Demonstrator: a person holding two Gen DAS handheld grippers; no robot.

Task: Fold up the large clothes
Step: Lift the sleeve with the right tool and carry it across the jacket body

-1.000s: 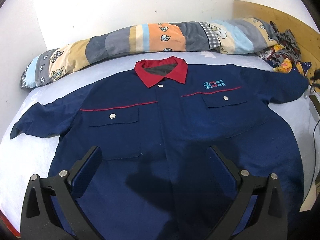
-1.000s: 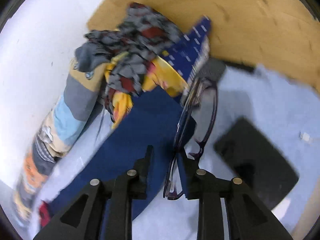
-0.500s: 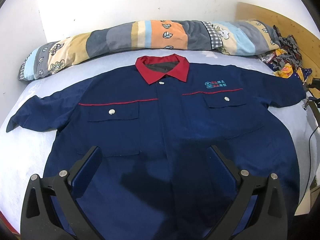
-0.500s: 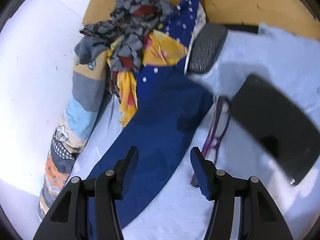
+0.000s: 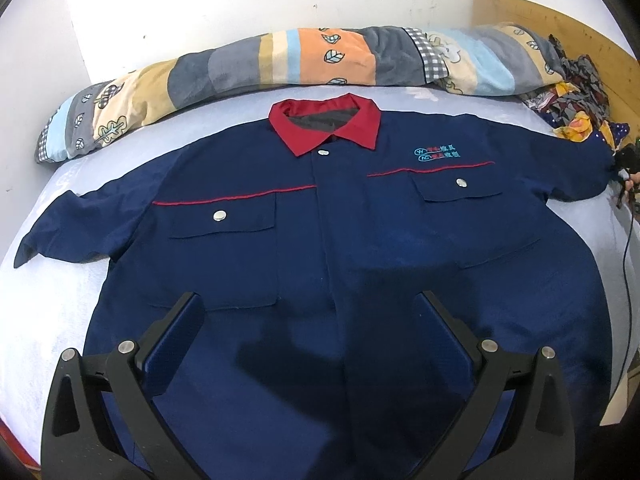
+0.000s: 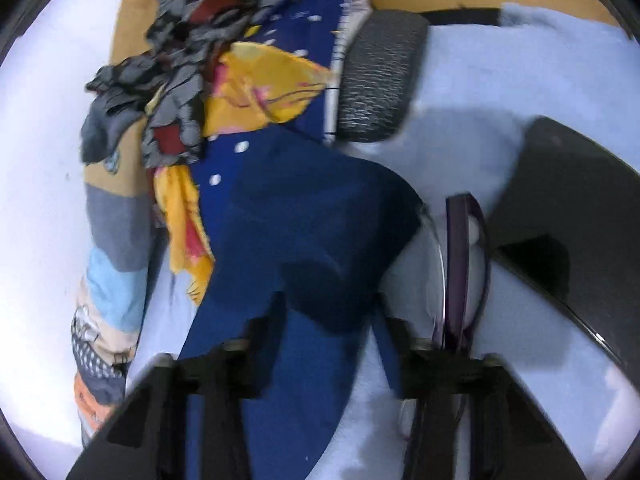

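A large navy jacket [image 5: 320, 240] with a red collar lies spread front-up on the pale blue bed [image 5: 52, 312]. My left gripper [image 5: 312, 320] hovers open over the jacket's lower front and holds nothing. In the right wrist view the end of the jacket's sleeve [image 6: 304, 232] runs between the fingers of my right gripper [image 6: 328, 332]. Its jaws are closing, and the cloth humps up in a dark fold between the pads. That view is blurred.
Purple glasses [image 6: 460, 264] lie just right of the sleeve, beside a flat black slab [image 6: 568, 208]. A grey mesh object [image 6: 380, 80] and a heap of patterned clothes [image 6: 224, 60] sit by the wooden headboard [image 5: 540, 16]. A rolled quilt [image 5: 320, 60] lines the wall.
My right gripper sank onto the sleeve end; its jaws spread wider, then drew in around the cloth. The glasses now lie on the bed. The left gripper barely moved.
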